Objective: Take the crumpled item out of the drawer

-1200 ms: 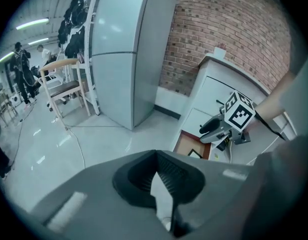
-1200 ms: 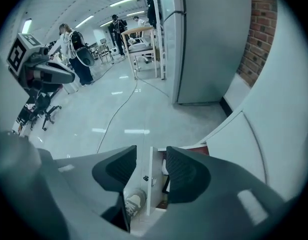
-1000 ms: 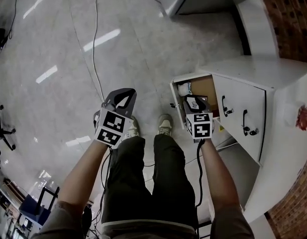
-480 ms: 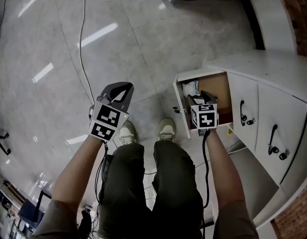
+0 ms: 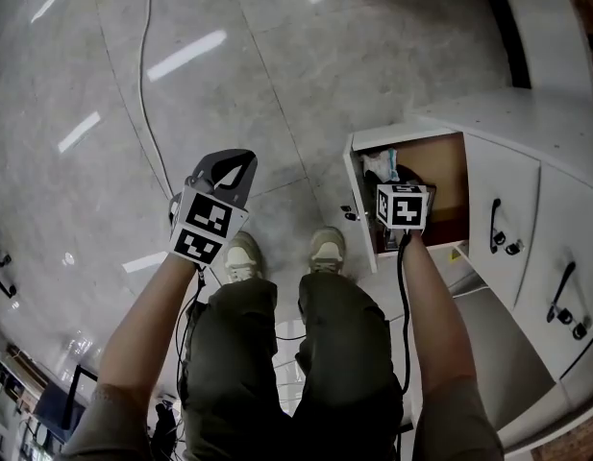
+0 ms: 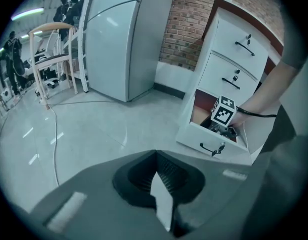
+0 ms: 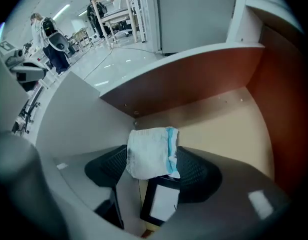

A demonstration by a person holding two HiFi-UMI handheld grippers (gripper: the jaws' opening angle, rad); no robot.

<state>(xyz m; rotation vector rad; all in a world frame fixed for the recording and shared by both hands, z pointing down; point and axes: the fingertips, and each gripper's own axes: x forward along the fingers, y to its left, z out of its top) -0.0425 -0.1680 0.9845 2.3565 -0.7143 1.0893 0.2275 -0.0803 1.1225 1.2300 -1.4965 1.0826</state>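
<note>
The crumpled item is a white cloth with a blue edge (image 7: pixel 151 151). It lies in the near left corner of the open bottom drawer (image 7: pixel 228 124), and a bit of it shows in the head view as a cloth (image 5: pixel 376 164) beyond the marker cube. My right gripper (image 7: pixel 154 159) is down inside the drawer (image 5: pixel 358 200), and the cloth fills the narrow gap between its two dark pads, touching both. My left gripper (image 5: pixel 229 166) hangs over the floor left of the person's legs. It is shut with nothing in it, as the left gripper (image 6: pixel 154 156) view also shows.
The white cabinet (image 5: pixel 527 133) has two shut drawers with black handles (image 5: pixel 503 238) above the open one. A cable (image 5: pixel 147 94) runs across the pale floor. The person's shoes (image 5: pixel 243 253) stand just left of the drawer. A refrigerator (image 6: pixel 119 39) and a chair (image 6: pixel 51 59) stand farther off.
My right gripper has gone from the drawer's front edge down into it, with its jaws now around the cloth. The left gripper has hardly moved.
</note>
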